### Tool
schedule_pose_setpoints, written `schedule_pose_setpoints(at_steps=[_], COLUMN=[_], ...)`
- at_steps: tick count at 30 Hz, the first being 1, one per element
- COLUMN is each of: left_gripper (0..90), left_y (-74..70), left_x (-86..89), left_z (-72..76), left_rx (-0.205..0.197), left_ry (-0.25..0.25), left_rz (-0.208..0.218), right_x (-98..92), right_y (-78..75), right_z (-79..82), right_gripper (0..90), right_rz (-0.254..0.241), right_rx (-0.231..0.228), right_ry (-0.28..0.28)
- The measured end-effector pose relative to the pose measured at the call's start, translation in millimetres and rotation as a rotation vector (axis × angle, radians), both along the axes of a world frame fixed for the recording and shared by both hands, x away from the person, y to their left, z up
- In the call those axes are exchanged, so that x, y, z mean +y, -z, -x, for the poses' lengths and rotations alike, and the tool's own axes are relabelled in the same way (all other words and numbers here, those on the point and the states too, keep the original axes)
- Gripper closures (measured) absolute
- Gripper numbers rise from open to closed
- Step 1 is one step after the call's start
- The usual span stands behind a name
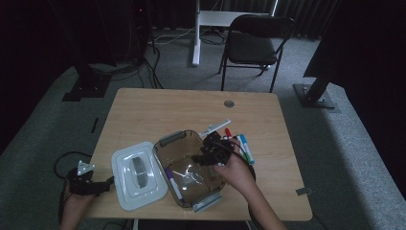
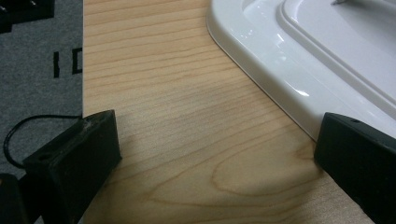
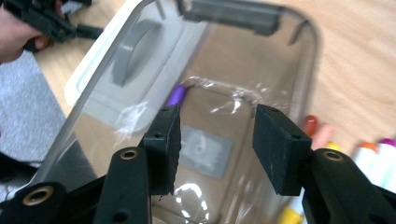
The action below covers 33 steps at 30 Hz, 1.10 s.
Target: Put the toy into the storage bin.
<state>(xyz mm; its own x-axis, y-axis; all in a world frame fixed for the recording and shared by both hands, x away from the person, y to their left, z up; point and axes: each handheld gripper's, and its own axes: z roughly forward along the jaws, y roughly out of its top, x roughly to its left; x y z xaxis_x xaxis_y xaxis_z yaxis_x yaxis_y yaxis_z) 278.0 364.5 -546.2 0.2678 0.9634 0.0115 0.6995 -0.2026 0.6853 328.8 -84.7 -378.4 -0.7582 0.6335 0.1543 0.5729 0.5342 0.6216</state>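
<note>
The high view is dim and grainy: the far room sinks into near black, and only the wooden table [image 1: 191, 110] and the grey carpet catch soft light from above. Shadows on the table are faint. Small things there look soft and low in detail. The left gripper view is bright and fairly sharp, with white glare streaks along the lid [image 2: 280, 70] and a soft shadow on the wood near it. The right gripper view is bright but blurred; the clear box [image 3: 280, 56] shows smeared reflections, and the markers [image 3: 373, 154] at the right edge are out of focus.
</note>
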Motion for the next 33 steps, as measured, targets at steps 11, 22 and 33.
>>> schedule_pose_setpoints(at_steps=[11,22,33], left_gripper=[0.8,0.8,0.7], left_y=[0.1,0.0,0.1], left_x=[0.0,0.0,-0.6], left_z=[0.0,0.0,0.7], left_rx=[-0.001,-0.001,-0.001], left_ry=[0.000,0.000,-0.003], left_rz=[0.000,-0.001,0.001], right_x=[-53.9,-106.2,-155.4], right_y=[5.0,24.2,50.9], right_z=[-9.0,-23.2,-52.7], right_gripper=[48.2,48.8,55.8], right_rz=[-0.043,-0.035,-0.001], right_rx=[-0.012,-0.034,-0.040], right_ry=[0.098,0.245,0.401])
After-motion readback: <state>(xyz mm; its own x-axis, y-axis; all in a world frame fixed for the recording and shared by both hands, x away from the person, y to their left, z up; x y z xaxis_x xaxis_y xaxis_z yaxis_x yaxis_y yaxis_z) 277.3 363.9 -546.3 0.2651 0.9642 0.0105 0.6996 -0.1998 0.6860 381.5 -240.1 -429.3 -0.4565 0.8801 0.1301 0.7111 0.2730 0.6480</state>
